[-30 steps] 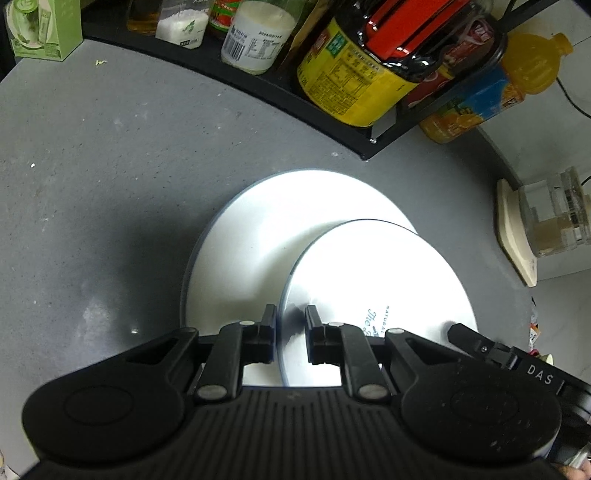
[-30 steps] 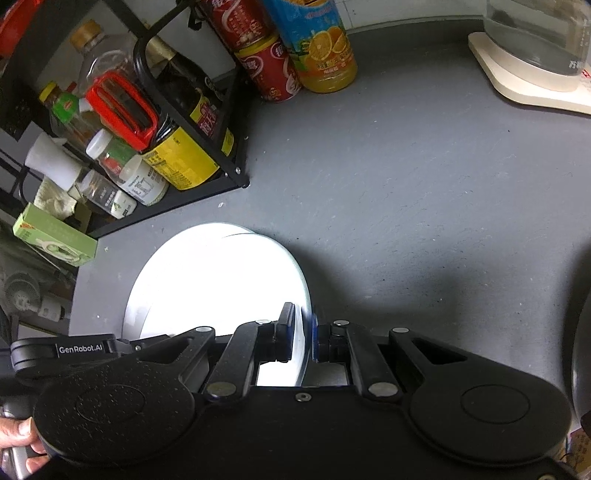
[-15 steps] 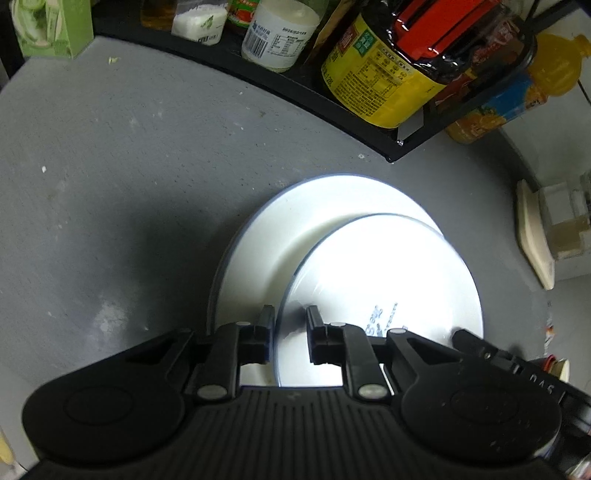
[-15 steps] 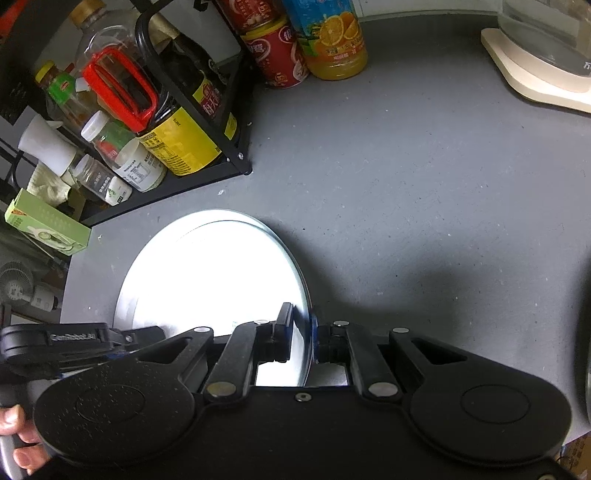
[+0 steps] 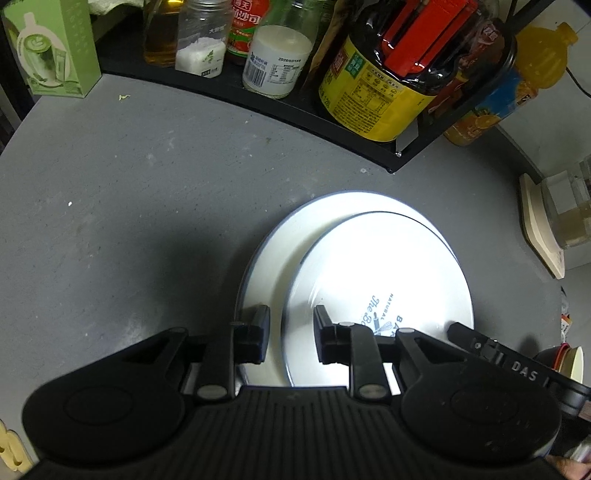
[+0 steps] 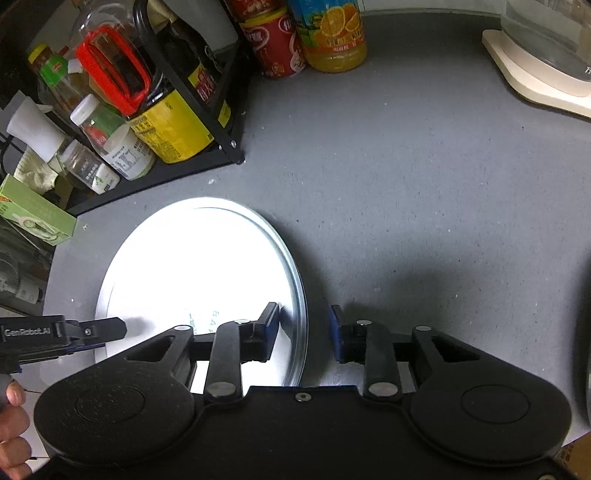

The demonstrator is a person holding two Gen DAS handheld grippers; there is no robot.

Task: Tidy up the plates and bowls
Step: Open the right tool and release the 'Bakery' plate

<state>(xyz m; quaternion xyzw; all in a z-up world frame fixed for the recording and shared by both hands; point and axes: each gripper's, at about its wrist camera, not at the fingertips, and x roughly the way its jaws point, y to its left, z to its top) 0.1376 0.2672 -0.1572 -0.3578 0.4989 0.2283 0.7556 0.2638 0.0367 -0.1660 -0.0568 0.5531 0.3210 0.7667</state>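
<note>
"NATURAL" on plate (image 5: 380, 273); "GenRobot.AI" on gripper (image 6: 26, 332)

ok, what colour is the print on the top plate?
Dark blue lettering on the white top plate, clearest in the left wrist view.

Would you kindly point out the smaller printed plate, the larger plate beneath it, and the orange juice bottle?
smaller printed plate (image 5: 376, 273): left wrist view, bare white centre above the blue print.
larger plate (image 5: 295, 236): left wrist view, exposed rim at left.
orange juice bottle (image 6: 334, 33): right wrist view, orange-printed label.
</note>
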